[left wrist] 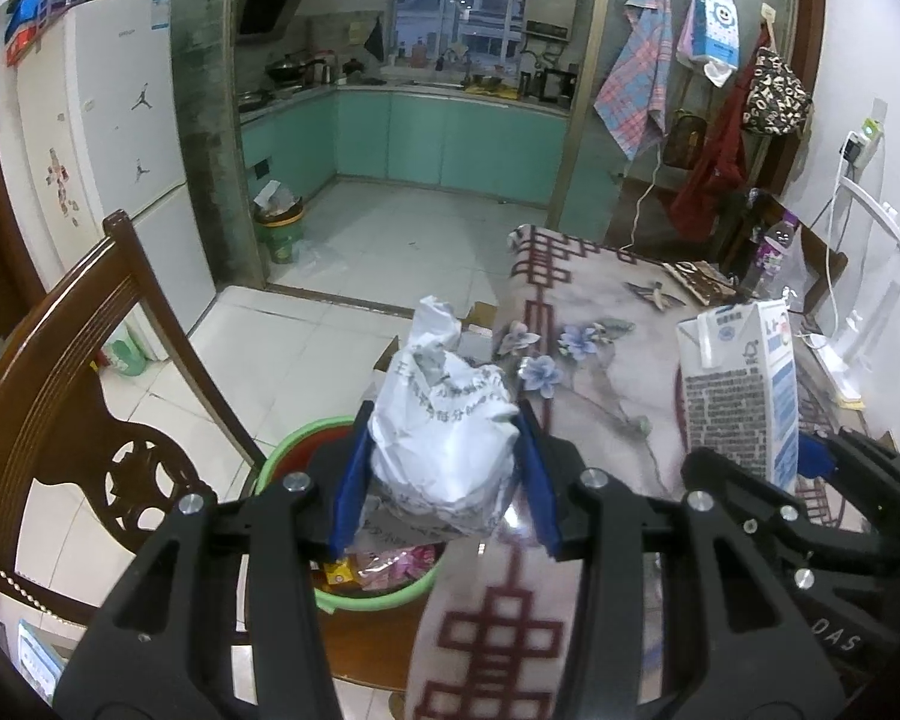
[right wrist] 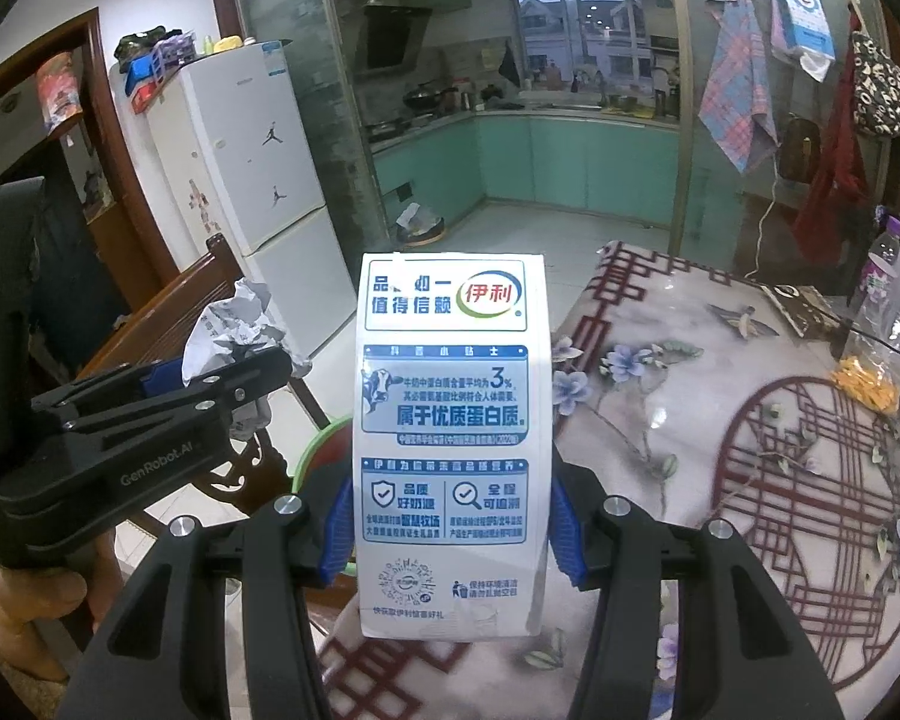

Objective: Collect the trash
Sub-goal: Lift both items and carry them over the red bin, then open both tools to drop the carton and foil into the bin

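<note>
The left gripper [left wrist: 444, 462] has its jaws clamped on a crumpled paper ball [left wrist: 444, 420], held above a green bin [left wrist: 282, 444] beside the tabletop [left wrist: 606, 336]. The right gripper [right wrist: 450, 528] has its jaws closed on an upright milk carton [right wrist: 450, 420], raised over the edge of the tabletop, just beside the paper ball.

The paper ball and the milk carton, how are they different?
The paper ball is crumpled and lumpy; the milk carton is a smooth, straight-sided box. The paper ball is grey-white with faint print; the milk carton has bold blue panels and a logo. The paper ball sits in the left tool above the green bin; the milk carton sits in the right tool over the table. Both are pinched between blue pads.
</note>
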`<state>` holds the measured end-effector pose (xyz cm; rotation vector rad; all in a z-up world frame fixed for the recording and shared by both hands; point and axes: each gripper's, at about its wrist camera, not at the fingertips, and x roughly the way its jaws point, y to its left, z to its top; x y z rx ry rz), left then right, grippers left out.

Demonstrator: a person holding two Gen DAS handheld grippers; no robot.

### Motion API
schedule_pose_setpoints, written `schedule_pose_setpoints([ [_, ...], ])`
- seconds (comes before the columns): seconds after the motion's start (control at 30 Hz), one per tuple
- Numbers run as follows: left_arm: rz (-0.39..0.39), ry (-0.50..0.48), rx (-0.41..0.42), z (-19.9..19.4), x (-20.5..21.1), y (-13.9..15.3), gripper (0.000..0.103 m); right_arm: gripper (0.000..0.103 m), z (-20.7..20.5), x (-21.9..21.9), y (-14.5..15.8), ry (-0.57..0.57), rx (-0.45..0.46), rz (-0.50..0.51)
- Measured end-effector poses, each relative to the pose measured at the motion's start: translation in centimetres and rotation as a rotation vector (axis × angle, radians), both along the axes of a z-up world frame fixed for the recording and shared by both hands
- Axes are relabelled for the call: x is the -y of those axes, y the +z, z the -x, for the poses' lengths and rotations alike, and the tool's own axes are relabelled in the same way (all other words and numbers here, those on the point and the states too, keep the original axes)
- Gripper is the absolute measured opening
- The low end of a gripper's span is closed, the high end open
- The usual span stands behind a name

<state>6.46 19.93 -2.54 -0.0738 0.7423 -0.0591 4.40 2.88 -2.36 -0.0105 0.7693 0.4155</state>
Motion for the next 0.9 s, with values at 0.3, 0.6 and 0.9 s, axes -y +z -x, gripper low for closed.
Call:
schedule_pose_setpoints([
  [0.3,-0.007,0.072,-0.038,-0.9,-4.2,-1.4,0.043,0.05,-1.9,-3.7,-1.5,0.051,-0.029,0.015],
  [0.6,0.002,0.132,-0.086,-2.9,-7.8,-3.5,0.043,0.05,-4.9,-7.6,-4.0,0.106,-0.09,0.027],
  [0.9,0.003,0.158,-0.127,-6.7,-9.5,-5.4,0.043,0.05,-8.8,-10.3,-6.8,0.147,-0.154,0.054],
])
